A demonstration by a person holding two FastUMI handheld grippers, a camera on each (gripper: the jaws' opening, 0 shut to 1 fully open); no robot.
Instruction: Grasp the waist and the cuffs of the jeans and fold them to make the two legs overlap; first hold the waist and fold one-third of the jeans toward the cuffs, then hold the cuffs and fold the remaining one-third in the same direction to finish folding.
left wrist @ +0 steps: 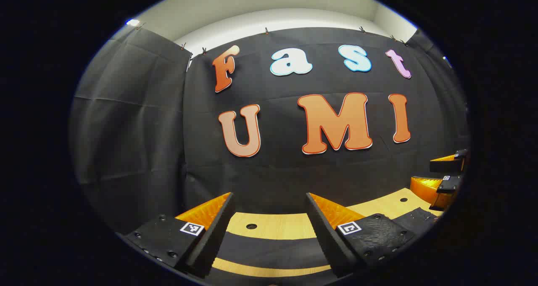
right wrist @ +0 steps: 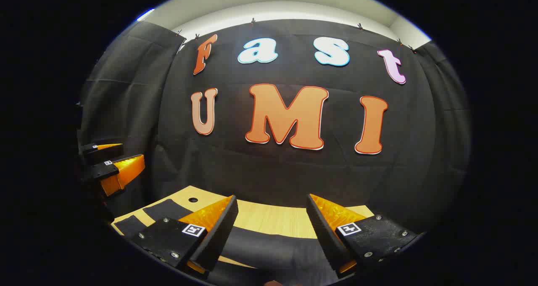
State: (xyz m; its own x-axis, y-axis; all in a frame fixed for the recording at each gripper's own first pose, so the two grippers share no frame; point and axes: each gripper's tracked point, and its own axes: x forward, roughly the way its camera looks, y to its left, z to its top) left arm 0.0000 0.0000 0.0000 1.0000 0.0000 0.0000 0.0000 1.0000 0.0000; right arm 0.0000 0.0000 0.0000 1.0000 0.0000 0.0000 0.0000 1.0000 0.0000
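- The left gripper [left wrist: 269,218] is seen at the bottom of the left gripper view, held up over the worktop [left wrist: 273,226] with its jaws spread wide and nothing caught between them.
- Same deal for the right gripper [right wrist: 272,218] in the right gripper view: jaws wide apart, nothing held, raised above the surface.
- The jeans [left wrist: 269,248] can be made out as a dark band of fabric lying flat across the light wooden worktop, right below the left gripper; light wood is visible both in front of and behind that band.
- In the right gripper view the jeans [right wrist: 269,246] are spotted under the right gripper too, and more dark strips of cloth stretch off to the left side of that view.
- A small round hole [left wrist: 251,226] is seen in the worktop, just beyond the fabric.
- Neither gripper is touching the jeans, as far as can be told; the cloth is just passed over by both.
- The other gripper is picked up at the edge of each view, so the two are held side by side and pointed at the black cloth wall [left wrist: 277,172] at the back.
- Which part of the jeans is waist and which is cuff can't be told.
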